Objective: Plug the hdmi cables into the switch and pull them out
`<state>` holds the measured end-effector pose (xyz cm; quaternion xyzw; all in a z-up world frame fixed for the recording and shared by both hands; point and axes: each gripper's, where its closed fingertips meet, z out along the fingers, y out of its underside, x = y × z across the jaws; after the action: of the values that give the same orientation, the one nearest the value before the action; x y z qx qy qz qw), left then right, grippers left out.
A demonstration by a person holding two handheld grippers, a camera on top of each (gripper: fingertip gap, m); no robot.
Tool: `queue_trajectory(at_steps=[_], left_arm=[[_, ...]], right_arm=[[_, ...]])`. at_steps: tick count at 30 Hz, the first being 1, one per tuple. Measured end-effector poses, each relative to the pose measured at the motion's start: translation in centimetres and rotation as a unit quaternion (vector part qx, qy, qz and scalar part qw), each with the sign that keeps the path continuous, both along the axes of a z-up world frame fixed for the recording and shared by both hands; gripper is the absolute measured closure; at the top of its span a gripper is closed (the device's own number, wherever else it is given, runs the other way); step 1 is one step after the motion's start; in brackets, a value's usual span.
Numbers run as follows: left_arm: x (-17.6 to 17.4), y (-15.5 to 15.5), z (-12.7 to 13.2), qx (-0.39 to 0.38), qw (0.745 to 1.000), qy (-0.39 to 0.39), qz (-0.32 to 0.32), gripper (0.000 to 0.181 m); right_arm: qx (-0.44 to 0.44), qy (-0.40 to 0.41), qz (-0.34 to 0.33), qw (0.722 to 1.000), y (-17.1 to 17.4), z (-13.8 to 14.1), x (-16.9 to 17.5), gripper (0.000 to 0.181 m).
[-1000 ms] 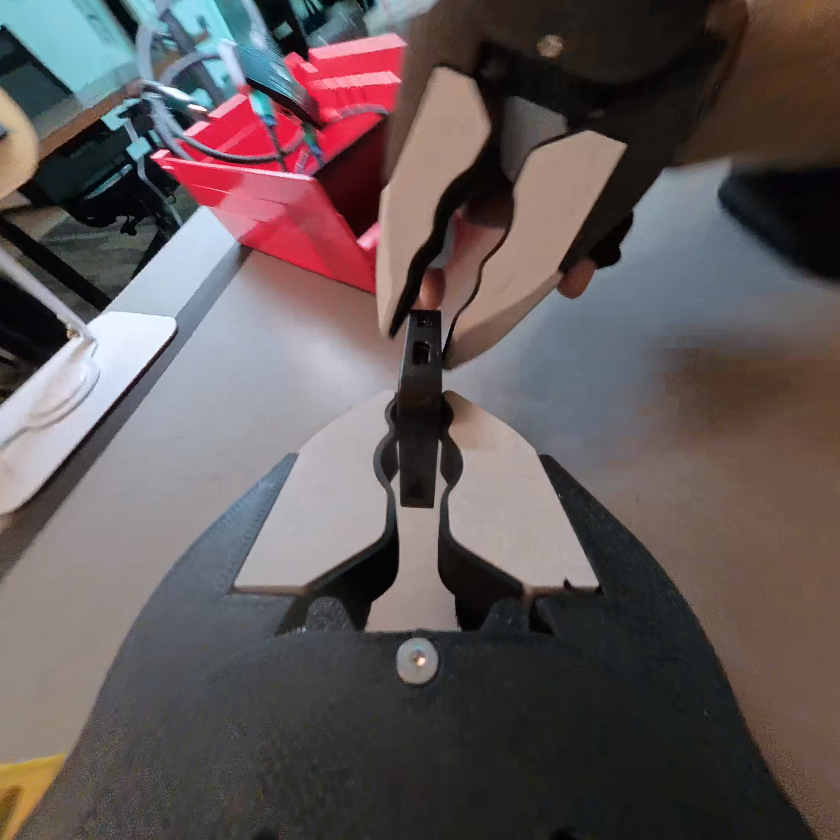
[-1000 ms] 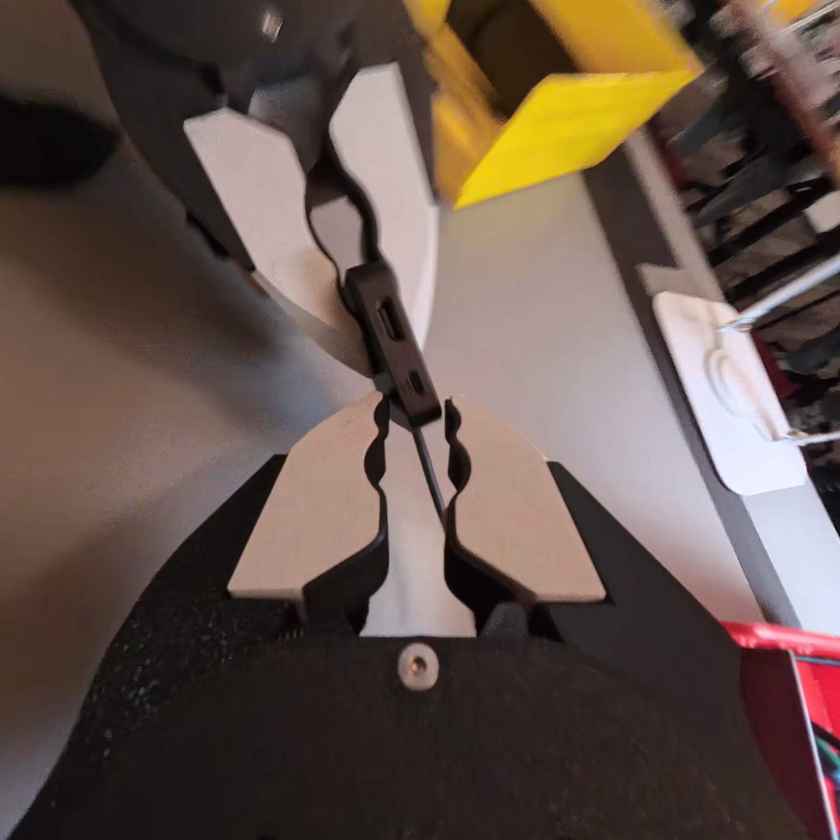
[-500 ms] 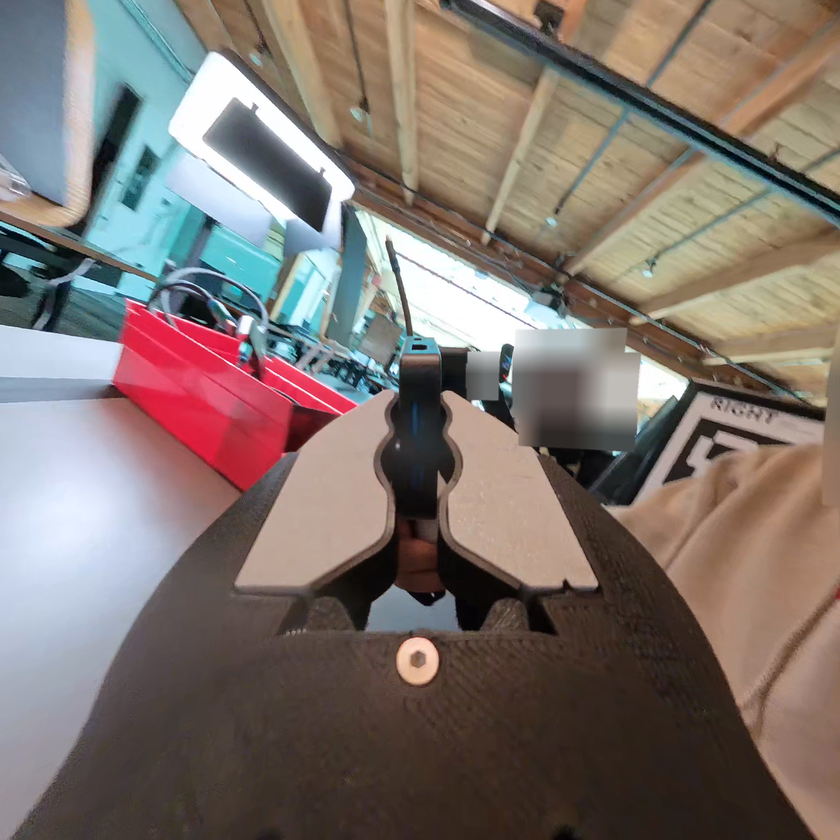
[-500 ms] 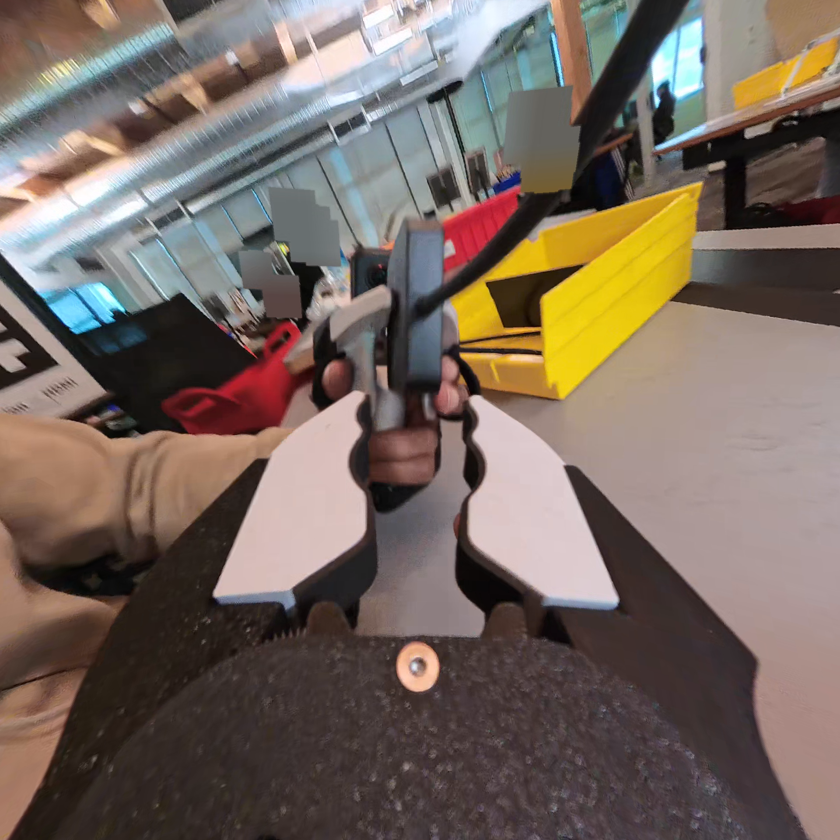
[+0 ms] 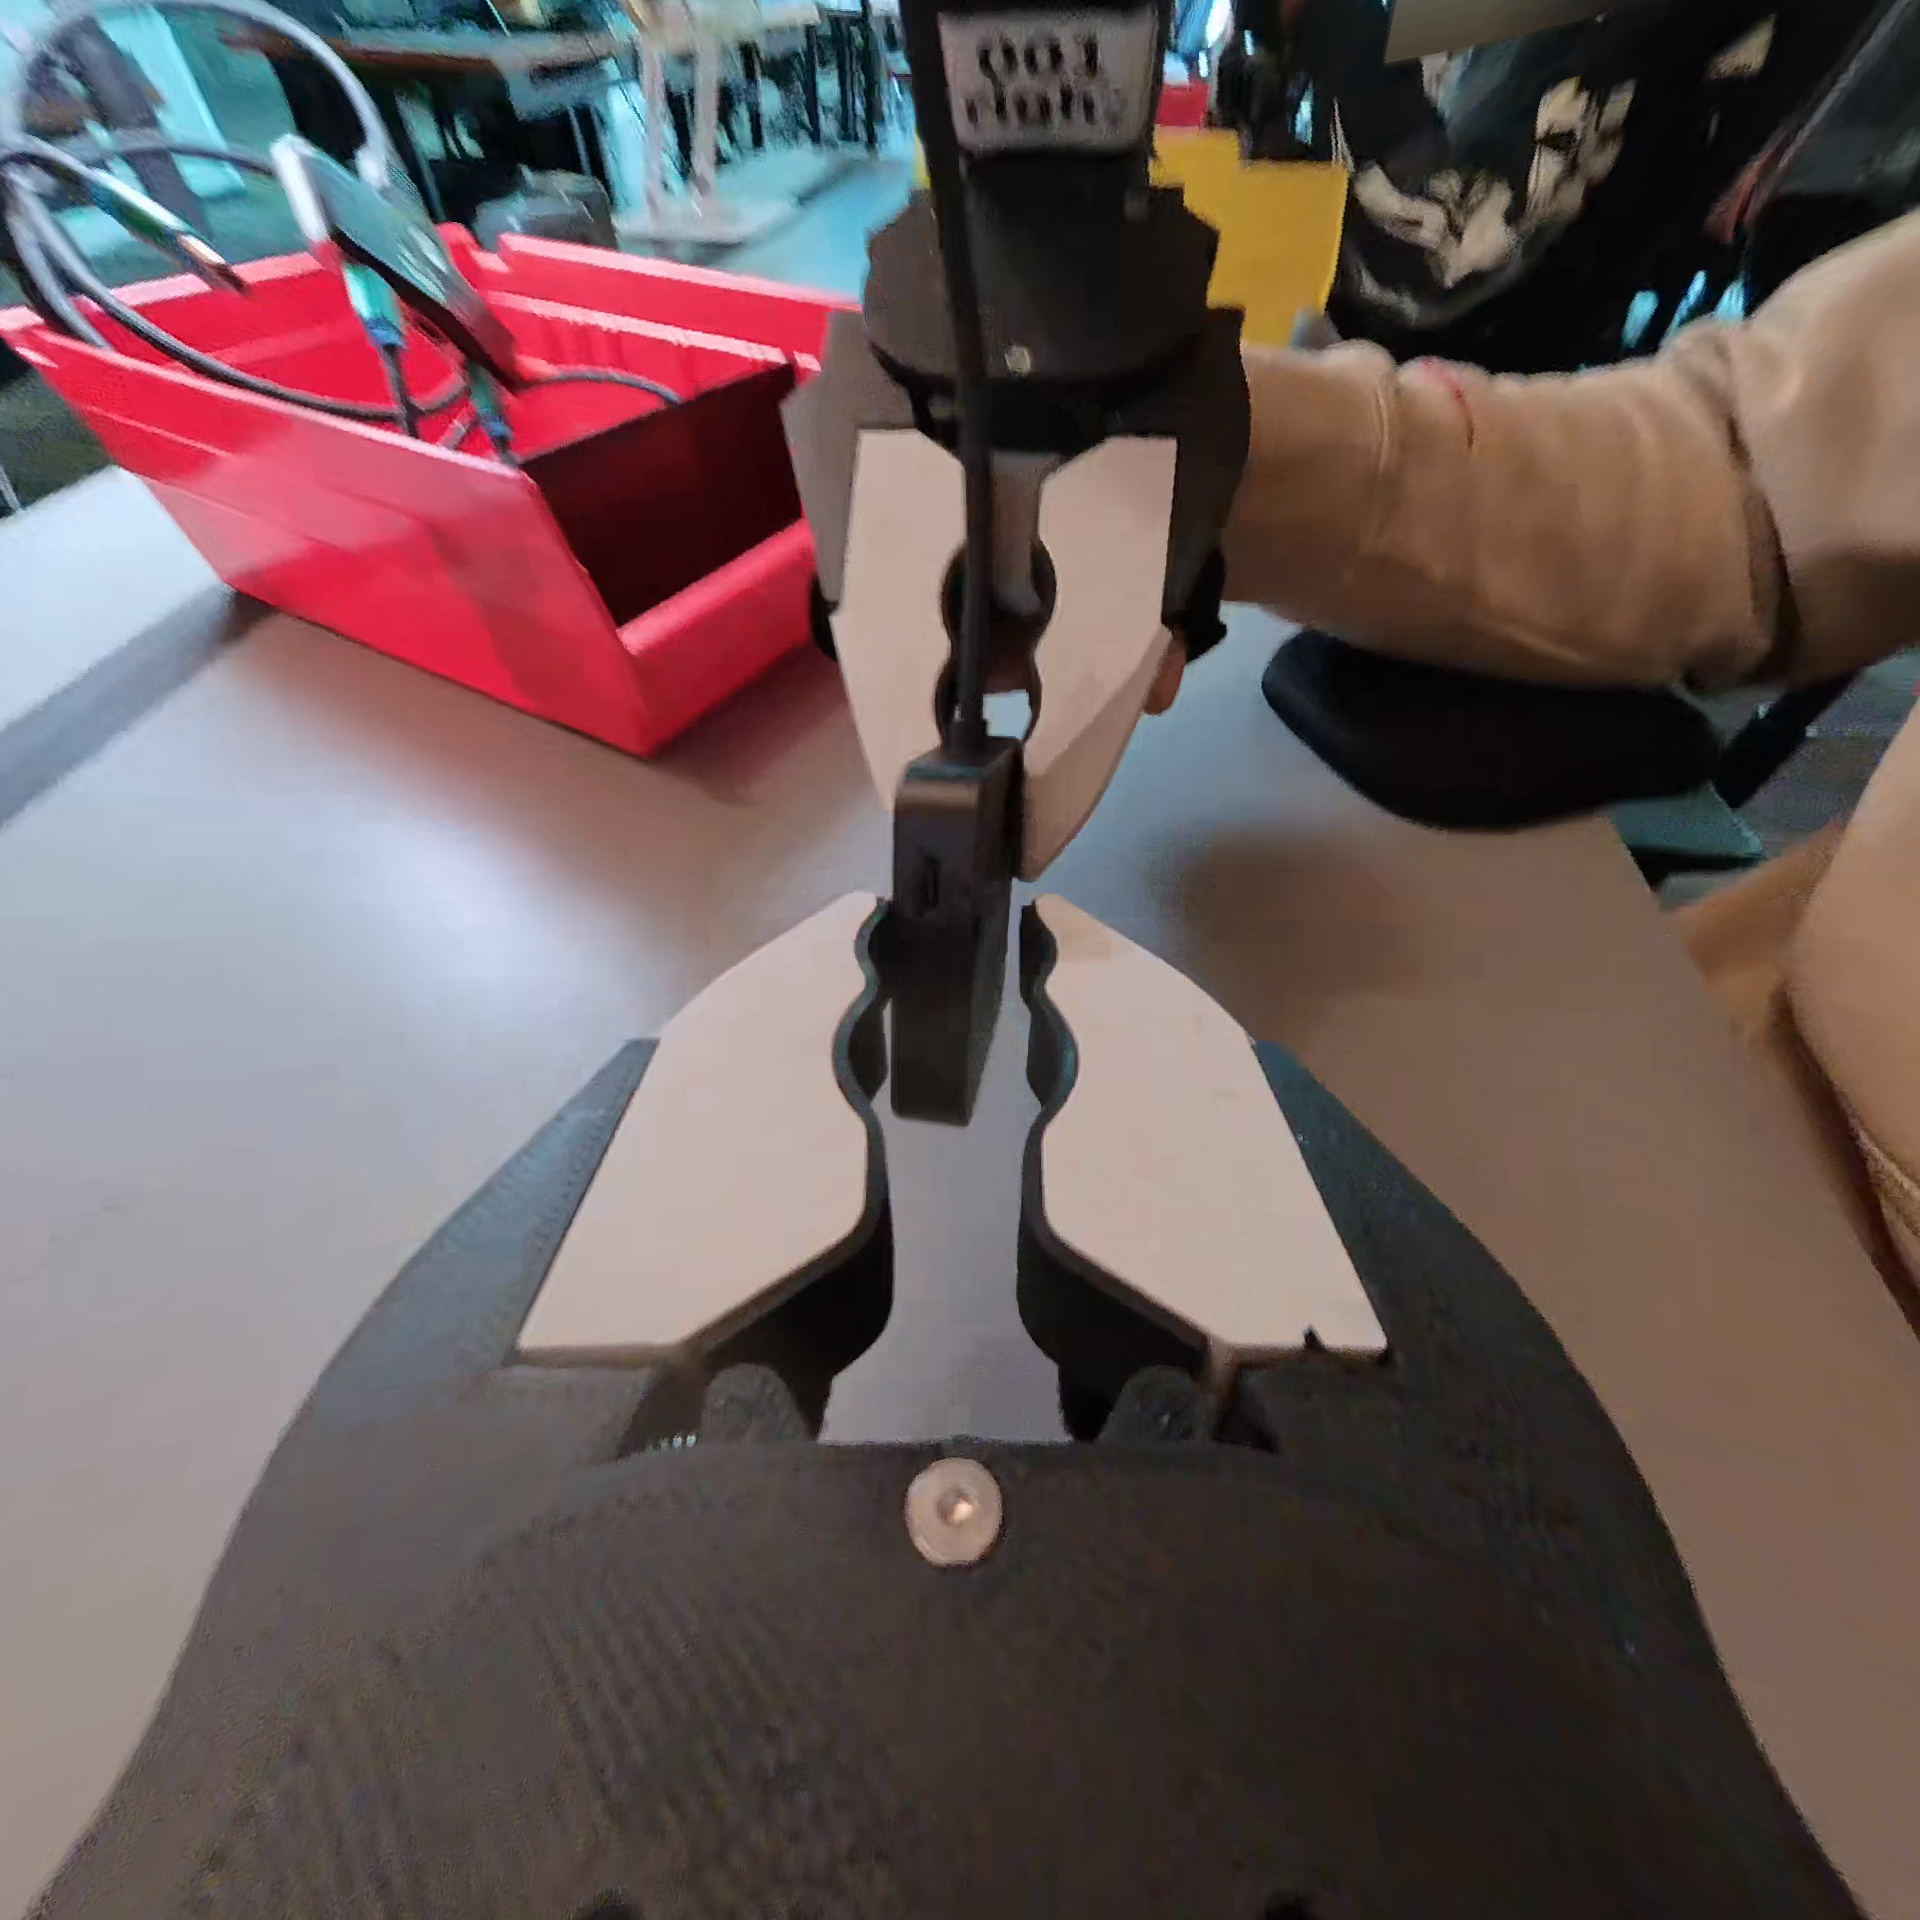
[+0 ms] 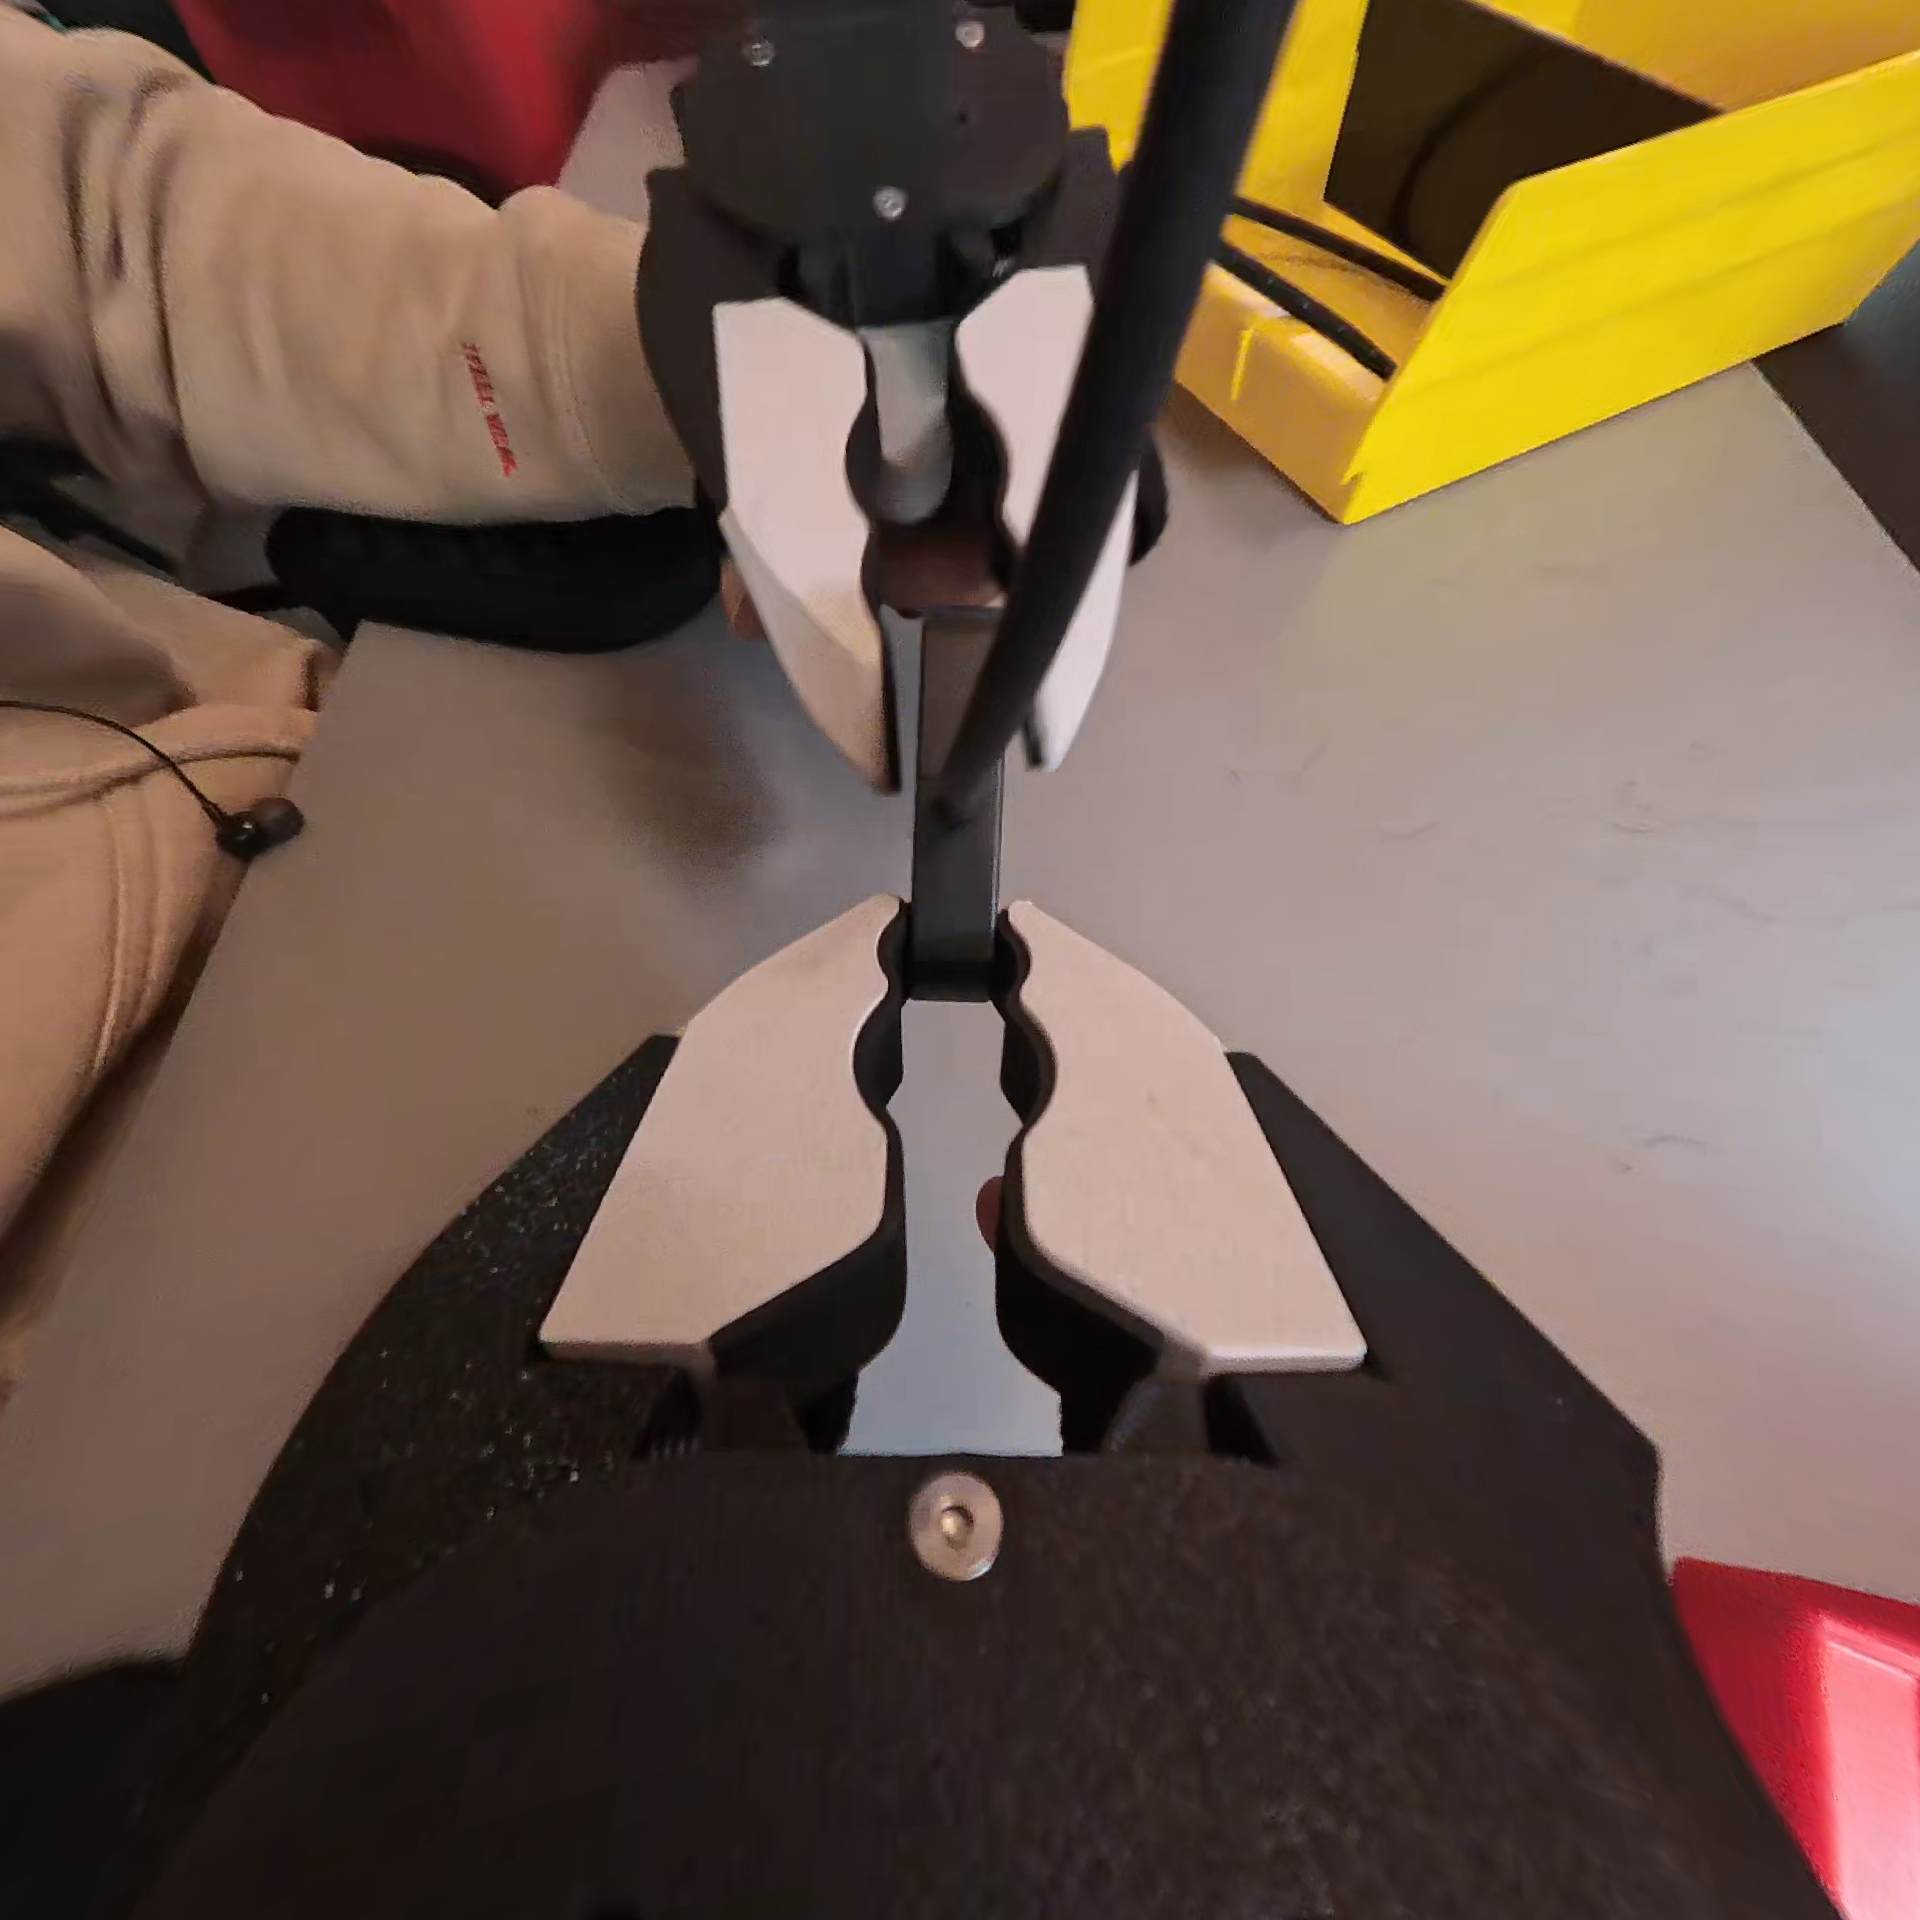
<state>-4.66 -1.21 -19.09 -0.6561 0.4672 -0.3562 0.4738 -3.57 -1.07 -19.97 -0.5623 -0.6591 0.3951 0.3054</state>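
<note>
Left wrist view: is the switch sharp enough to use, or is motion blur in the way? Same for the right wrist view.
Left wrist view: the switch is fairly sharp, while the red bin and sleeve are motion-smeared. Right wrist view: the switch is sharp, the cable near the lens is a soft out-of-focus bar, and the yellow bin is slightly soft. No glare in either.

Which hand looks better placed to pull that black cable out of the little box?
Left, probably: the right gripper pinches the switch firmly, while the left gripper sits open around it, free to take the cable.
</note>
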Motion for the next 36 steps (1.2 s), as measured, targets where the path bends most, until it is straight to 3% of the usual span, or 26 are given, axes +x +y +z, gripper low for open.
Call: queue_trajectory(at_steps=[3, 8, 12, 15, 17, 21, 26, 31, 36], left_arm=[[0.4, -0.1, -1.3, -0.006, 0.999, 0.034, -0.002, 0.165], [-0.3, 0.1, 2.8, -0.005, 0.995, -0.099, 0.005, 0.167], [-0.9, 0.0, 4.2, -0.013, 0.988, -0.152, -0.004, 0.167], [-0.7, -0.2, 4.0, -0.015, 0.989, -0.15, -0.013, 0.167], [-0.2, -0.6, 3.7, -0.018, 0.99, -0.141, -0.023, 0.167], [0.1, -0.7, 3.4, -0.025, 0.99, -0.137, -0.028, 0.167], [0.1, -0.7, 3.2, -0.037, 0.99, -0.131, -0.028, 0.167], [-2.8, 1.0, 5.4, -0.018, 0.989, -0.141, 0.026, 0.155], [-11.1, 4.3, 6.4, -0.016, 0.983, -0.03, 0.182, 0.154]], right_arm=[[-0.004, 0.023, 0.001, 1.0, -0.1, 0.6, -0.5, 0.167], [-0.042, 0.163, -0.018, 0.986, 0.5, 5.1, -0.6, 0.165], [-0.029, 0.157, -0.018, 0.987, 0.3, 4.4, -0.6, 0.147], [-0.035, 0.169, -0.015, 0.985, -0.2, 4.5, -1.3, 0.142], [-0.047, 0.18, -0.012, 0.982, -0.5, 4.7, -1.8, 0.144], [-0.059, 0.177, 0.003, 0.982, -1.1, 4.2, -1.9, 0.165], [-0.083, 0.18, 0.004, 0.98, -0.9, 4.4, -1.9, 0.168], [-0.102, 0.229, -0.021, 0.968, 0.8, 6.5, -0.5, 0.168], [-0.135, 0.304, -0.072, 0.94, 4.0, 8.8, 1.9, 0.168]])
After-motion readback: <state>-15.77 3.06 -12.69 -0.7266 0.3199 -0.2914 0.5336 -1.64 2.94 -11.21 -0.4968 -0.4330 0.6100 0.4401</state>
